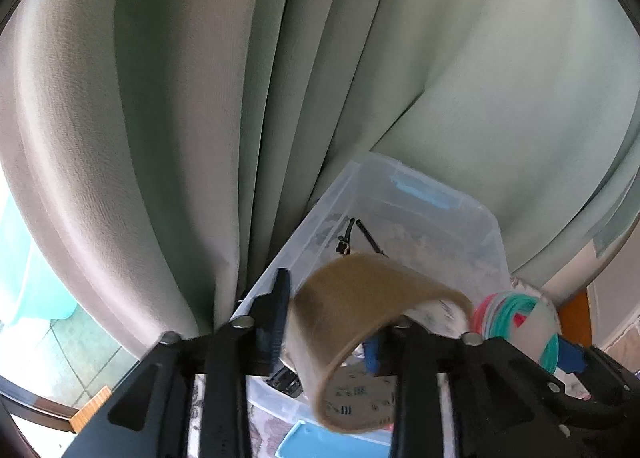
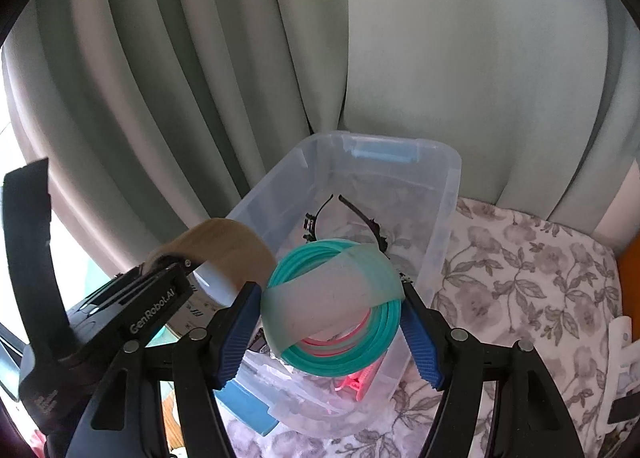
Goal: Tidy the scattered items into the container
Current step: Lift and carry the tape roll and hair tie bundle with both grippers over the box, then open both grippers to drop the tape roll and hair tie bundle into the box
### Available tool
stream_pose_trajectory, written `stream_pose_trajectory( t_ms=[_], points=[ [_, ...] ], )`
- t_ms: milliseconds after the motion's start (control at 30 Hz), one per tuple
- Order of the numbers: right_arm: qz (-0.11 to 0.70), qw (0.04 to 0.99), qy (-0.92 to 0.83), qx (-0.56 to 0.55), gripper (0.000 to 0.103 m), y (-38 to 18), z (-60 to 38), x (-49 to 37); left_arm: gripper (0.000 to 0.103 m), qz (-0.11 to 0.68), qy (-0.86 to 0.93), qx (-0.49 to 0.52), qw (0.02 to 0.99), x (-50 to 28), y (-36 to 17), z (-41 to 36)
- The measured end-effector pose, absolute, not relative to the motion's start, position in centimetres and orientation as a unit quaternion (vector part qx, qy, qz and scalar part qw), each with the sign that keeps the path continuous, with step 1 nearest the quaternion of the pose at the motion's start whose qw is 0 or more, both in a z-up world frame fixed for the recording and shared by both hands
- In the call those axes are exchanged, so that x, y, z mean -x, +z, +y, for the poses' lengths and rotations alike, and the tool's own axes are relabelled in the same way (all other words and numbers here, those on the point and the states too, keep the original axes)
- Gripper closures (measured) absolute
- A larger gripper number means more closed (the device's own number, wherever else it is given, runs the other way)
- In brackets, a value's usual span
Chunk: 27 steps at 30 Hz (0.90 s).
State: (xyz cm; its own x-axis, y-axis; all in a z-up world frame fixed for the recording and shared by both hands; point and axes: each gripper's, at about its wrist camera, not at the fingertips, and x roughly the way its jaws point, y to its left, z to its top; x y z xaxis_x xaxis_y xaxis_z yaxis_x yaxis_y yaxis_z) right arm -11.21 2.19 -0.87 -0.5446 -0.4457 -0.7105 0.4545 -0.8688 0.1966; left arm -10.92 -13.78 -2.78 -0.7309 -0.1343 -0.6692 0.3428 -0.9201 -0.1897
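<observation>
Step in hand: carrying two rolls over the clear bin (image 2: 440,194), both hanging above its near end, ready for dropping.
Left tongs (image 1: 332,322): slackened, no longer clenching; brown tape roll (image 1: 360,322) sitting loosely between the pads, apparently slipping free towards the bin's left near corner.
Brown tape roll, make: wide papery band, matte tan outside, pale printed liner inside, round hoop shape.
Bin: translucent plastic, rounded rim, blue latch (image 2: 384,152) at far end, standing on a flowered cloth (image 2: 520,266) at its left edge, against the curtain (image 2: 240,58); black glasses (image 2: 344,218) lying inside.
Right tongs (image 2: 330,308): spread wide yet grasping the teal coil (image 2: 340,298), pads pressing both flanks.
Teal coil, make: glossy teal and pink tubing wound in rings, frosted band wrapping across.
Next move: lowering slightly, easing right pads apart above the bin's middle.
</observation>
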Motion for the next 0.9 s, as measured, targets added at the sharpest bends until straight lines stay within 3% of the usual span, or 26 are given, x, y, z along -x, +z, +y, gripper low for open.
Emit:
stream_pose_trajectory(
  t_ms=[333, 433, 900],
  points=[
    [0.007, 0.256, -0.876, -0.409, 0.030, -1.4, 1.9, 11.6, 0.046, 0.167, -0.909, -0.360, 0.125, 11.1, -4.0, -14.3],
    [0.008, 0.254, -0.879, -0.403, 0.025, -1.0, 2.0, 11.5, 0.040, 0.170, -0.913, -0.351, 0.121, 11.1, -3.9, -14.1],
    [0.009, 0.248, -0.883, -0.399, 0.022, -0.5, 2.3, 11.1, 0.030, 0.173, -0.915, -0.349, 0.111, 10.9, -3.3, -13.9]
  ],
)
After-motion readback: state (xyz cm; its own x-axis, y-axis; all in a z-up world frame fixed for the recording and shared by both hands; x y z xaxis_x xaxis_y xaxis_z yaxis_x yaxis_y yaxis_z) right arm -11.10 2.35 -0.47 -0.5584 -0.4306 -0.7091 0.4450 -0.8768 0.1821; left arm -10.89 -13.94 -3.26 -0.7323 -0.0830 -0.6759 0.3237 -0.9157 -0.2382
